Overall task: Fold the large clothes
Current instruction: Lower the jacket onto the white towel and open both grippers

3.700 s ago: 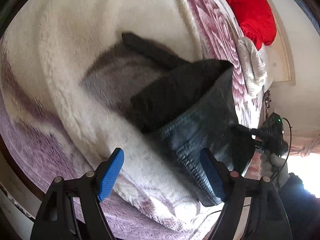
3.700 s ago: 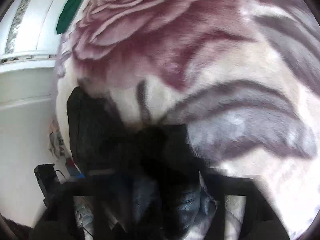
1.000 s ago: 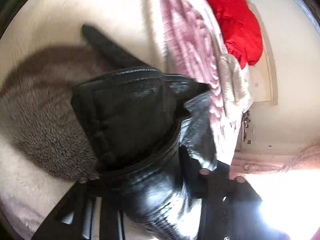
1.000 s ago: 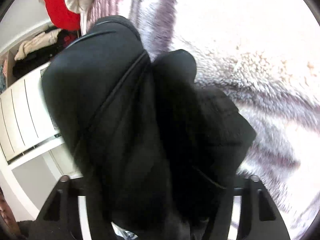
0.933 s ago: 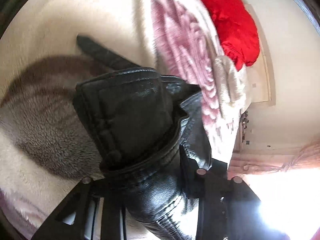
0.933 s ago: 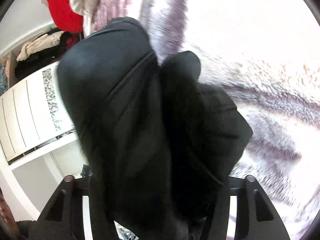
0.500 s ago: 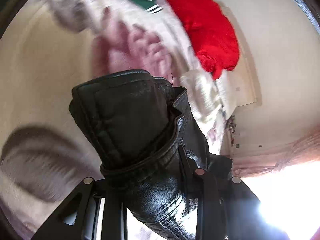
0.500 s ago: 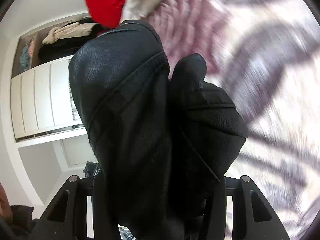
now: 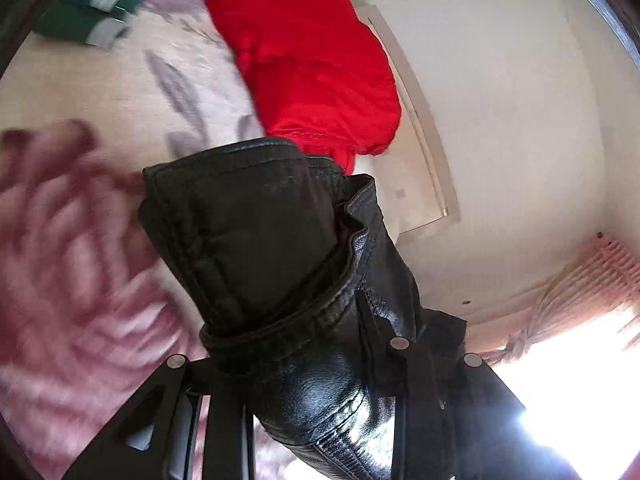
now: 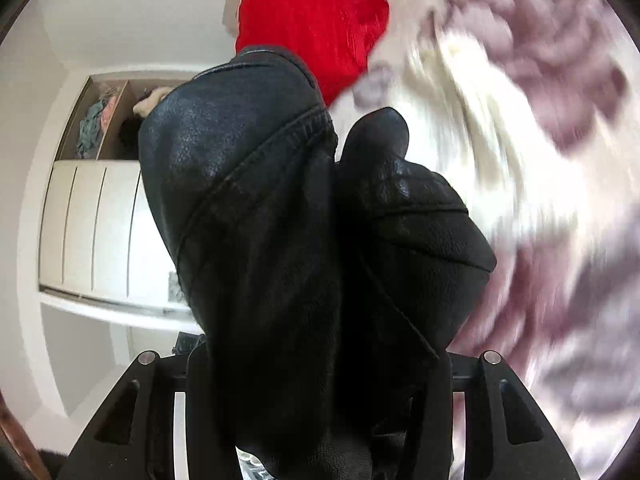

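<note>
A black leather jacket (image 9: 264,240) fills the middle of the left wrist view, bunched and lifted off the bed. My left gripper (image 9: 304,364) is shut on it; the leather hides the fingertips. The same jacket (image 10: 280,220) fills the right wrist view in thick folds. My right gripper (image 10: 320,364) is shut on it too, its fingertips buried in the leather. The jacket hangs between both grippers above the floral fleece blanket (image 9: 80,240), which also shows at the right of the right wrist view (image 10: 540,160).
A red garment (image 9: 312,64) lies at the head of the bed, also seen in the right wrist view (image 10: 320,12). A green folded item (image 9: 92,12) lies at the far left. White wardrobe (image 10: 96,232) stands left. Curtain (image 9: 580,288) and bright window at right.
Both grippers have closed on the jacket and lifted it off the blanket. Both views have tilted up toward the red garment and the walls.
</note>
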Demonstrator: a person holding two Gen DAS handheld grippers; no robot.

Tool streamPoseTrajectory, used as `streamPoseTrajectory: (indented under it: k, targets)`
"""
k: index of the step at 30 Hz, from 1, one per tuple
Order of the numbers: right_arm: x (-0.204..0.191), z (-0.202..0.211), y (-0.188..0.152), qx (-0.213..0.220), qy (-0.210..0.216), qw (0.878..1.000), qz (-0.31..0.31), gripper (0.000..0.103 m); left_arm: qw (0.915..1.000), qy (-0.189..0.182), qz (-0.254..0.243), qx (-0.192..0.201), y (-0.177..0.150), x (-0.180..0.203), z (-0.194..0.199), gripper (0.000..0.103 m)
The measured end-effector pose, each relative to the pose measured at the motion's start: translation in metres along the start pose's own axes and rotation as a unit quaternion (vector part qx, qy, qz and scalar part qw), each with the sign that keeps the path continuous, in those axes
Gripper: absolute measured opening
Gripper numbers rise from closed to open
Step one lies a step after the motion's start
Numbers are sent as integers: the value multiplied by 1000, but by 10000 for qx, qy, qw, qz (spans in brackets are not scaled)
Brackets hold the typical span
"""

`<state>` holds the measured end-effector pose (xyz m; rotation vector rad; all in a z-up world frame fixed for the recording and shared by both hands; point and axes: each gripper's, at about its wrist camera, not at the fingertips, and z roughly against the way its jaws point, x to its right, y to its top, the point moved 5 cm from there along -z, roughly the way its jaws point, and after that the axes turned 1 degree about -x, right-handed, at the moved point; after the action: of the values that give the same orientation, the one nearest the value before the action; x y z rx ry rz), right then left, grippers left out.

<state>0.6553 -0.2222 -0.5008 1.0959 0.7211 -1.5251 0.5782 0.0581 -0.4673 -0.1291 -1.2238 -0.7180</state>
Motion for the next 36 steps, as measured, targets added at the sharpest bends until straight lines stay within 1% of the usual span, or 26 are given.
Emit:
streamPoseTrajectory:
  k: [2, 3, 5, 6, 8, 9, 11, 14, 17, 18, 19, 20, 21, 22, 23, 24, 25, 26, 27, 28, 29, 31, 32, 33, 34, 36]
  targets:
    - [3, -1, 48, 87, -97, 9999, 53, 51, 10000, -61, 8, -40, 13, -4, -32, 24]
    - [7, -4, 65, 76, -95, 9999, 56, 51, 9999, -86, -7, -83, 21, -10, -56, 24]
    - [21, -13, 100, 81, -155, 9998, 37, 51, 9998, -77, -54, -165, 23, -17, -81, 24]
    - [33, -20, 114, 36, -179, 9998, 8, 51, 9995, 29, -122, -298, 24, -28, -100, 24]
    - [67, -38, 143, -43, -244, 9996, -114, 51, 9981, 243, -197, -538, 18, -51, -120, 24]
    - [87, -47, 156, -128, -339, 9991, -208, 51, 9968, 366, -232, -666, 14, -61, -127, 25]
    - [124, -62, 176, -281, -551, 9973, -401, 51, 9944, 416, -378, -898, 4, -79, -134, 26]
    - [152, -71, 176, -475, -585, 9951, -640, 58, 9909, 345, -664, -1123, 0, -77, -131, 29]
    - [160, -74, 180, -648, -589, 9926, -842, 67, 9843, 551, -816, -1462, 1, -69, -127, 33]
    - [157, -73, 180, -675, -688, 9913, -891, 73, 9819, 644, -861, -1556, 6, -67, -129, 34]
    - [150, -70, 178, -657, -1060, 9890, -798, 81, 9784, 784, -937, -1666, 7, -64, -130, 36]
    - [142, -66, 177, -610, -1303, 9873, -672, 84, 9731, 1014, -1074, -1771, 5, -61, -127, 38]
    - [131, -62, 171, -553, -1717, 9826, -451, 93, 9687, 1175, -1216, -1818, 4, -57, -124, 39]
    - [120, -58, 165, -518, -2283, 9722, -108, 101, 9619, 1364, -1422, -1894, 1, -49, -119, 39]
    - [111, -54, 162, -392, -2571, 9655, 99, 102, 9582, 1453, -1519, -1939, -1, -47, -117, 41]
    - [98, -49, 155, -249, -3025, 9518, 447, 102, 9544, 1535, -1617, -1987, -3, -47, -115, 42]
    - [87, -46, 146, -135, -3318, 9407, 692, 103, 9478, 1689, -1773, -2040, -7, -40, -111, 48]
    - [82, -43, 141, -35, -3456, 9352, 768, 103, 9422, 1832, -1931, -2034, -12, -38, -106, 67]
    - [73, -38, 133, 161, -3840, 9185, 925, 103, 9365, 1968, -2138, -1963, -15, -32, -101, 81]
    - [65, -34, 125, 346, -4116, 9045, 1065, 103, 9323, 2068, -2327, -1841, -16, -29, -94, 99]
    - [56, -28, 110, 441, -4297, 8944, 1162, 103, 9292, 2132, -2458, -1752, -14, -28, -92, 100]
    - [48, -22, 98, 598, -4669, 8731, 1273, 103, 9164, 2397, -2748, -1653, -18, -22, -78, 100]
    - [41, -20, 82, 688, -4915, 8568, 1402, 103, 9093, 2543, -2889, -1580, -18, -20, -73, 100]
    - [38, -19, 75, 722, -5059, 8473, 1446, 103, 9028, 2649, -3044, -1486, -18, -17, -66, 100]
    - [33, -16, 65, 774, -5234, 8354, 1486, 103, 8955, 2738, -3228, -1375, -20, -11, -57, 100]
    - [26, -15, 52, 842, -5432, 8216, 1512, 103, 8757, 2970, -3612, -1204, -24, 8, -36, 100]
